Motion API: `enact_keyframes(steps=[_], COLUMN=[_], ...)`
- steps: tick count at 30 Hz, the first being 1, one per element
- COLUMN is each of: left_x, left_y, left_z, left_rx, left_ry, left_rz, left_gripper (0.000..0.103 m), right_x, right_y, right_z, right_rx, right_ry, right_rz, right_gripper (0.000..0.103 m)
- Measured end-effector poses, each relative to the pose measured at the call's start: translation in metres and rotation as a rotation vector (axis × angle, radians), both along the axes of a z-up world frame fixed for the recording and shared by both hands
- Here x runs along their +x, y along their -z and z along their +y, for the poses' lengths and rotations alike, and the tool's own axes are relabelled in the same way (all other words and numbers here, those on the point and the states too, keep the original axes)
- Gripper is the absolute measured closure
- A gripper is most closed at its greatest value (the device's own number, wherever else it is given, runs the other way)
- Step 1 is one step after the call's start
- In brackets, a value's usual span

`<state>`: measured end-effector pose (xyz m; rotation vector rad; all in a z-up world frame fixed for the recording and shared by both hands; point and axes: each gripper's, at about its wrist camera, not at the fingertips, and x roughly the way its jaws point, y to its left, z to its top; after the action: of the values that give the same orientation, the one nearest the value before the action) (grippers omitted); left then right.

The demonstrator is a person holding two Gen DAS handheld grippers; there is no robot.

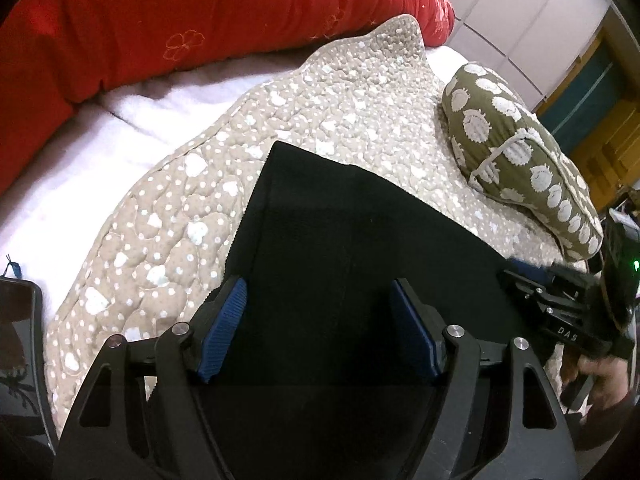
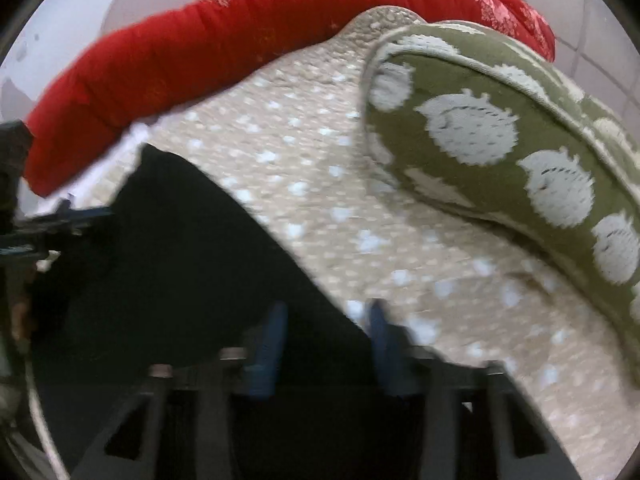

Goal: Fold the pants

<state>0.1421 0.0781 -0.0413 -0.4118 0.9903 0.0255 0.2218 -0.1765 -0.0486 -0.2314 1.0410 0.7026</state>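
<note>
Quilted, dotted bed cover [image 1: 168,208] under everything, giving a flat base for folding. Black pants [image 1: 340,232] spread just ahead of and between left gripper [image 1: 318,320] fingers, released, empty. Right gripper [image 2: 328,332] fingers likewise parted, straddling pants' edge, likely ready to pinch.

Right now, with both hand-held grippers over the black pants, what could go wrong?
1. The left hand-held gripper is open with nothing held, so a close might pinch the quilted mat along with the black pants.
2. The right hand-held gripper straddles the pants' edge; it may catch only a thin layer.
3. The green pillow lies close and could get nudged.
</note>
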Motion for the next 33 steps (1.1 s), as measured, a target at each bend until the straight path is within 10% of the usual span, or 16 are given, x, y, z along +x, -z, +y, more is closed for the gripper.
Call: enact_keyframes(steps=[13,22,28,33], left_x=[-0.100,-0.161,-0.158,-0.147], left_y=[-0.081,-0.093,-0.072,-0.051], left_z=[0.055,0.055,0.023,0.002], left_rx=[0.008,0.058,0.107,0.128], left_ry=[-0.228,-0.224,-0.118,-0.061], left_rz=[-0.246,-0.270,-0.210,-0.161], left_gripper=[0.029,0.029,0.029,0.029], right_x=[-0.170,-0.267,-0.265,-0.233], right_y=[-0.087,-0.010,-0.041,-0.072], right_z=[-0.004,0.016,-0.005,-0.016], right_rx=[0.131,0.234,0.364,0.211], right_ry=[0.072,0.167,0.266,0.386], right_rz=[-0.236,-0.083,-0.102,-0.247], right_gripper=[0.097,0.097,0.066,0.055])
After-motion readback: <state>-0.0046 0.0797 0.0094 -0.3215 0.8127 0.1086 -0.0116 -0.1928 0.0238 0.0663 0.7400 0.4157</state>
